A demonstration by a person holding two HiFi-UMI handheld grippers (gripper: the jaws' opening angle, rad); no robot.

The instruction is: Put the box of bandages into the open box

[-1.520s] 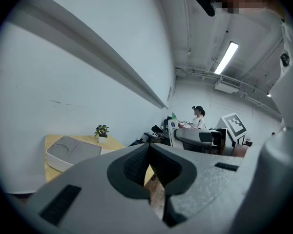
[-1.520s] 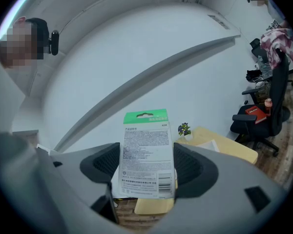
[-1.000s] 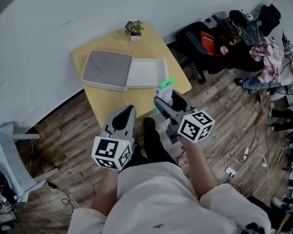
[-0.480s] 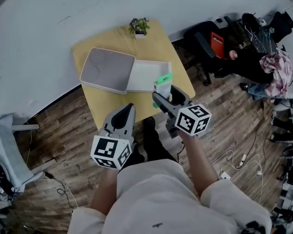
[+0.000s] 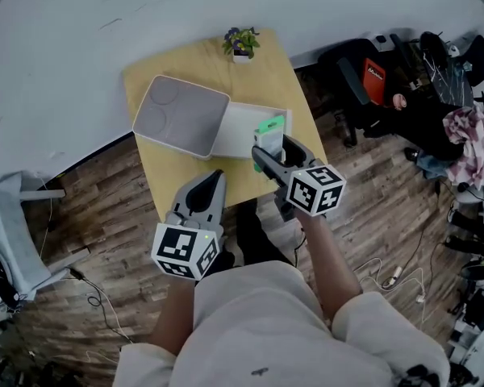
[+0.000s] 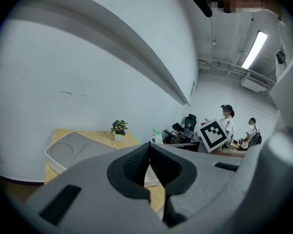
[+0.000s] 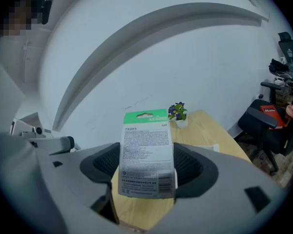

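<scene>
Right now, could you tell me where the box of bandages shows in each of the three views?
Head view: the box of bandages is mid-picture, in the right gripper, overlapping the open box's right end.
Left gripper view: small, near centre, right of the potted plant.
Right gripper view: dead centre, between the fingers.
Shared landmark: the potted plant.

Box of bandages (image 7: 147, 155) upright between clamped jaws, small potted plant (image 7: 178, 113) on wooden table (image 7: 210, 130) behind.

Print on the box of bandages (image 7: 147, 155) is illegible.
</scene>
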